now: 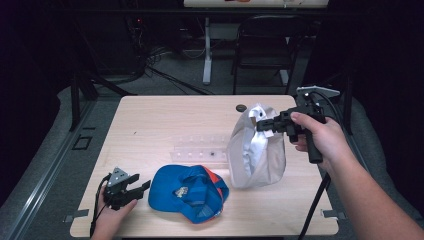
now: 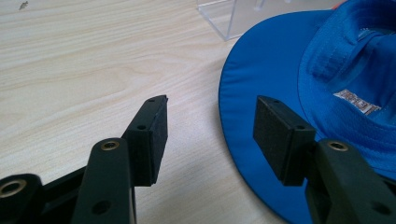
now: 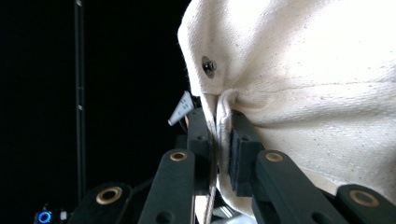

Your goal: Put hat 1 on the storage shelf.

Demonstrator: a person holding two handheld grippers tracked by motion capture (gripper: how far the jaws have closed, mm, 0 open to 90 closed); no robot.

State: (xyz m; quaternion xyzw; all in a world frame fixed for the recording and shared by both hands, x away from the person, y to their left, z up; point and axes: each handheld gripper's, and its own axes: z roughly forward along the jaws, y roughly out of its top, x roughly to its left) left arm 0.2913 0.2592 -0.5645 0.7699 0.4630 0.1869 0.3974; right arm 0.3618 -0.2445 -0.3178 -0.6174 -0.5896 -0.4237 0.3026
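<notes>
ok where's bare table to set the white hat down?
Bare: the table's left half and far edge, beyond the clear rack. Crowded: front middle, where blue hat, rack and the white hat held by the right tongs sit close.

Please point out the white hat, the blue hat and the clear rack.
white hat (image 1: pixel 257 160), high view, on its hanging crown
blue hat (image 1: pixel 172 187), high view, on its brim
clear rack (image 1: pixel 197 150), high view, on its front wall

A pale wooden table (image 1: pixel 165 120) is standing on a grey floor (image 1: pixel 45 150) in a dark room. Behind it, a black folding chair (image 1: pixel 265 45) is sitting beside a white table leg (image 1: pixel 207 50), with cables (image 1: pixel 170 75) trailing across the floor.
</notes>
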